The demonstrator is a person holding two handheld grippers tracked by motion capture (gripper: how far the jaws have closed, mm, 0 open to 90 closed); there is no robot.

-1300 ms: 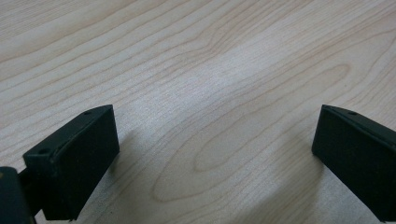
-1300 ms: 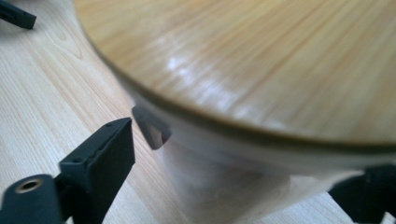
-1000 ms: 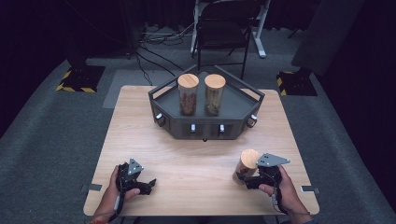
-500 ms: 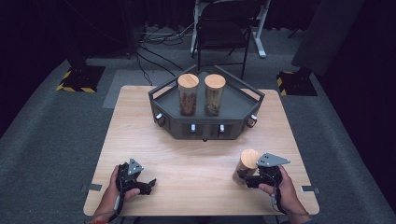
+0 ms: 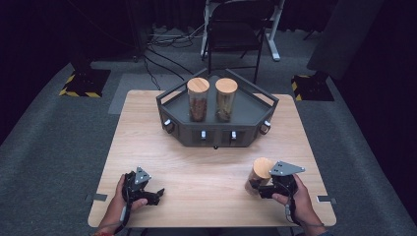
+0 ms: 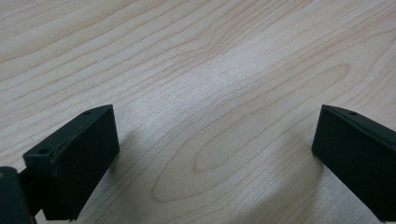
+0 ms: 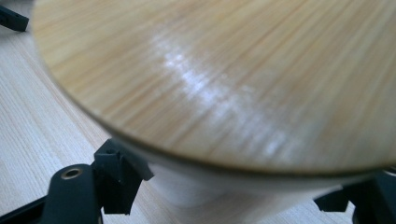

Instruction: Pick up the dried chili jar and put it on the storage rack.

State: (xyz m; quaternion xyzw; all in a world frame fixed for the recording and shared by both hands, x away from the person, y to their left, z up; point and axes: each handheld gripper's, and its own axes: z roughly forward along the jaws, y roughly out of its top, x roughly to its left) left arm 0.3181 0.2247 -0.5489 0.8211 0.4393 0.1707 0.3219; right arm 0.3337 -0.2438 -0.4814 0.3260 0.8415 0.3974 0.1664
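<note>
One jar [image 5: 259, 176] with a wooden lid [image 7: 224, 79] stands near the table's [image 5: 206, 167] right front edge, pinched below the lid by our right gripper [image 5: 265, 189], whose jaws have just closed. We judge its clear, smooth wall rigid, slippery, breakable and fairly weighty, so grip firmly mid-body. Our left gripper [image 6: 210, 158] rests spread on bare wood.

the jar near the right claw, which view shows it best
The high view: the whole jar stands on the table, its body inside the right claw. The right gripper view gives a blurred close-up of its wooden lid.
</note>
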